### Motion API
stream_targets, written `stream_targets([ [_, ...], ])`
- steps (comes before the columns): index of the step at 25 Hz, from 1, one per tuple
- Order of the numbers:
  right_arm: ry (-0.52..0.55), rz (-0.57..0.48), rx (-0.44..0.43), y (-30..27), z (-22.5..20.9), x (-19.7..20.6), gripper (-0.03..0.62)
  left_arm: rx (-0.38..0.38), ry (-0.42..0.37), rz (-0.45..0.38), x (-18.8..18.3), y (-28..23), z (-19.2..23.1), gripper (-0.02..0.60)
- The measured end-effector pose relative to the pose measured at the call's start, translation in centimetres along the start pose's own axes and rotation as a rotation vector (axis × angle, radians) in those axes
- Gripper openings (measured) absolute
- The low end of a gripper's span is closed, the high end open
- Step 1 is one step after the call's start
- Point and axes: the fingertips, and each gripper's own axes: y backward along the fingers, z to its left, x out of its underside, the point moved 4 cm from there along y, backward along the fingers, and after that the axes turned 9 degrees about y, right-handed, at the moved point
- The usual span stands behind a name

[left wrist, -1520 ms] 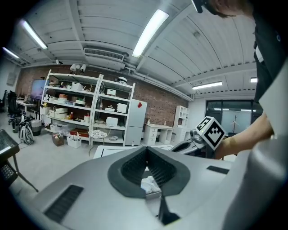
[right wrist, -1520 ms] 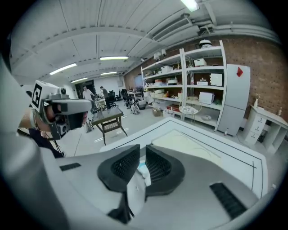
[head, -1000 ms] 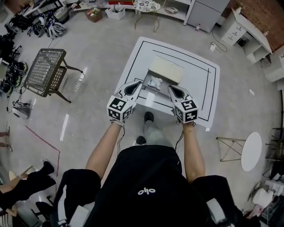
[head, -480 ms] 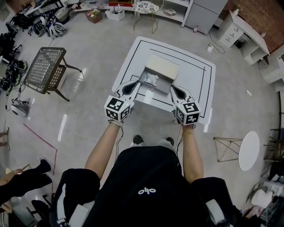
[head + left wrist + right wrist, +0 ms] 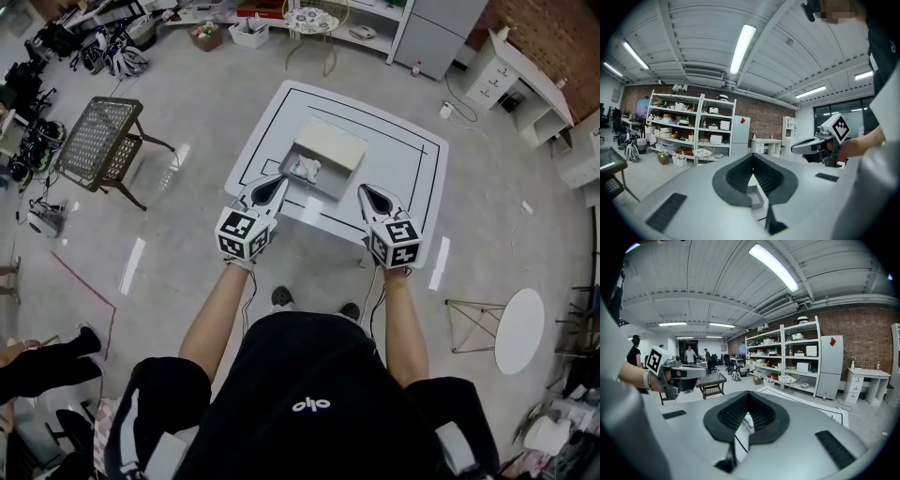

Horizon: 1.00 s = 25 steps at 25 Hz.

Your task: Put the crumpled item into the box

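On the white table stands an open grey box with its pale lid raised at the far side. The white crumpled item lies inside the box at its left end. My left gripper hovers just in front of the box's left corner, shut and empty. My right gripper hangs to the right of the box near the table's front edge, also shut with nothing in it. In the left gripper view a grey corner of the box shows below the closed jaws.
A wire mesh side table stands on the floor to the left. A round white table is at the right. Shelving and a white cabinet line the far wall. Another person's legs are at the lower left.
The table and box have slid up and left in the head view as the person stepped back. Both grippers stay shut and have drawn back slightly from the box.
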Motion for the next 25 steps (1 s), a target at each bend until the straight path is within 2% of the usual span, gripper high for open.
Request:
stream_targets([
  [12,-0.004,-0.019,-0.041,4.2,-4.7,2.1,0.009,-0.055,-0.009,0.005,1.1,-2.5,-6.2,0.002],
  [25,0.005,-0.031,-0.057,6.4,-6.8,3.1,0.009,-0.072,-0.011,0.007,1.8,-3.7,-9.1,0.002],
])
